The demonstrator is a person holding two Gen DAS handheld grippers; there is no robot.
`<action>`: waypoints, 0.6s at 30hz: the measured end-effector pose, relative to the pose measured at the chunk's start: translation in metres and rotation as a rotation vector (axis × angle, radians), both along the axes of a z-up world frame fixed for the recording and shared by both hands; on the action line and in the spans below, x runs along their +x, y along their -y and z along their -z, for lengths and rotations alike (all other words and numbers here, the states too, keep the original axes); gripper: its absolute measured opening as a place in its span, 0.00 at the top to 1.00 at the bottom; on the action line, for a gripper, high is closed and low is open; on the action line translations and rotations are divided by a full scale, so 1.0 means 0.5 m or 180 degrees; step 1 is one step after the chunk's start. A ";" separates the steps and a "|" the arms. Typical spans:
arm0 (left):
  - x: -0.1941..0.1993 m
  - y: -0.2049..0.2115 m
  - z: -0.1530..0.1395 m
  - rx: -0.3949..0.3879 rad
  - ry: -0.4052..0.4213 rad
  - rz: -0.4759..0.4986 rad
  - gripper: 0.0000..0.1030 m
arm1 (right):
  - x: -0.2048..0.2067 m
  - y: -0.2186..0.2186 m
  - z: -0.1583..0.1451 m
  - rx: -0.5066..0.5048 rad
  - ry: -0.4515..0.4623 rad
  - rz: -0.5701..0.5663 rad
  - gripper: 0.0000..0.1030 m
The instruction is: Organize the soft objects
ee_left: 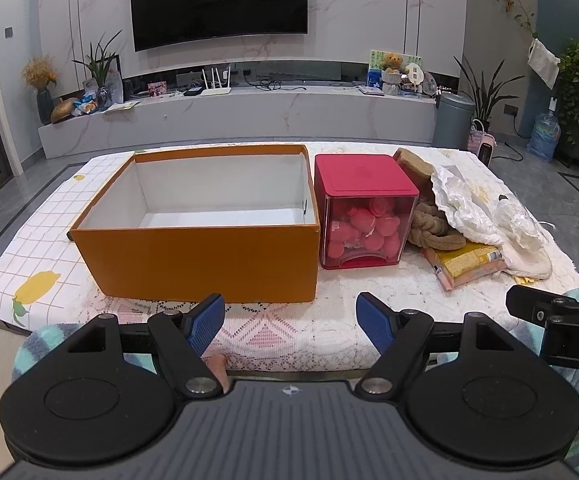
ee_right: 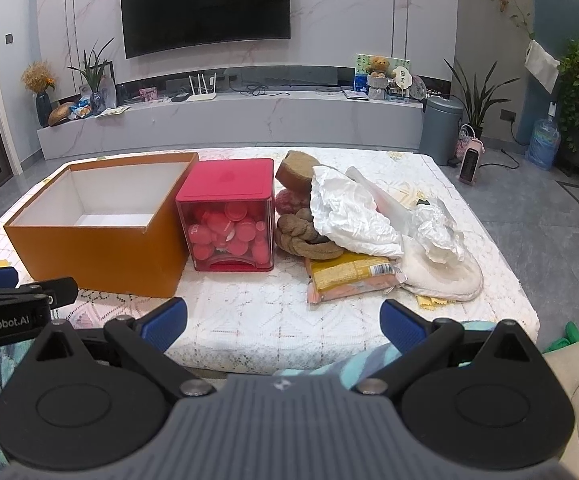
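Both claws sit released at the near edge of the surface (ee_left: 289,344); my left claw (ee_left: 290,319) has its blue pads (ee_left: 208,321) spread wide with nothing between them, and my right claw (ee_right: 284,322) is spread just as wide and just as bare; I see the right one poking into the left view at the far right edge, and the left one at the left edge of the right view. Ahead of the left claw stands the orange box (ee_left: 205,256), open-topped, its white inside holding nothing that I can see; touching or just beside its right wall is the red container (ee_left: 363,216) with a clear front full of pink round pieces. The soft things lie heaped to the right of that container: a brown knotted rope (ee_right: 309,236) at its side, a brown sponge-like block (ee_right: 295,172) behind, a pink knitted lump (ee_right: 289,200) between those two, a crumpled white plastic bag (ee_right: 353,216) draped over the pile, a cream cloth (ee_right: 445,276) at the right, and a yellow packet (ee_right: 349,276) nearest my right claw, partly under the bag; all rest on the lace-covered surface, well apart from both claws.
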State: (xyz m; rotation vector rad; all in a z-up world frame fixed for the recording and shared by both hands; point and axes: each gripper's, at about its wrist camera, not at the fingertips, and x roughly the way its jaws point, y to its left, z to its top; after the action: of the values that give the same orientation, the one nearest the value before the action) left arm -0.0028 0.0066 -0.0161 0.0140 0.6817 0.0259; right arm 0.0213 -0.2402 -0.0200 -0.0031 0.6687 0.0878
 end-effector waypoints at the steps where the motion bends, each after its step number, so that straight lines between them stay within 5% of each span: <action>1: 0.000 0.000 0.000 0.0001 0.0000 0.0000 0.14 | 0.000 0.000 0.000 0.0003 0.0000 0.0000 0.03; 18: 0.002 -0.005 0.000 -0.0003 -0.0032 -0.0020 0.15 | 0.001 -0.011 0.000 -0.0059 -0.0009 -0.0034 0.03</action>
State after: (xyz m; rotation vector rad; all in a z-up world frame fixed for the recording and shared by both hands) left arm -0.0019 0.0091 -0.0161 0.0111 0.6918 0.0317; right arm 0.0219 -0.2348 -0.0201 -0.0244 0.6725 0.0919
